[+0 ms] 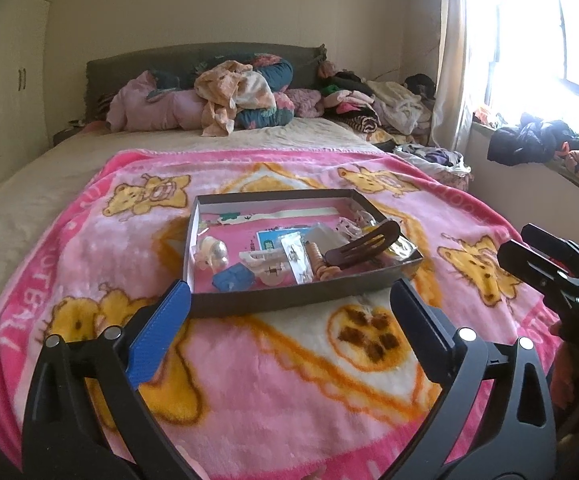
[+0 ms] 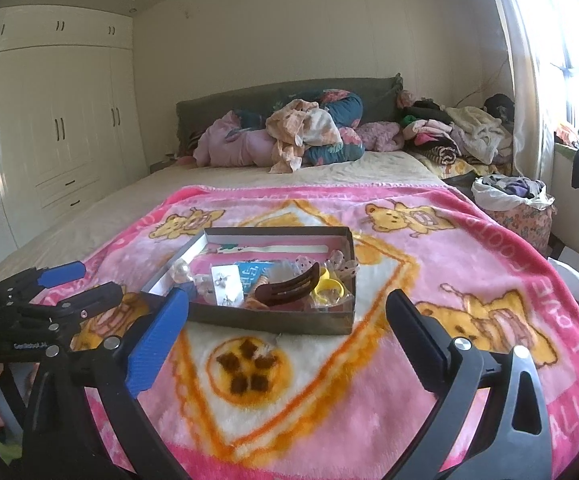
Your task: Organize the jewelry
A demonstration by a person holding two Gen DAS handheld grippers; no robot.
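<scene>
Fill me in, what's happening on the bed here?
A person holds a gripper in each hand over a pink bear-print blanket on a bed. Both the left gripper and the right gripper are open and empty, short of a shallow dark box on the blanket. The box already holds small pieces: a brown hair claw, a blue clip, a yellow ring-shaped piece and packets. Nothing is gripped right now.
</scene>
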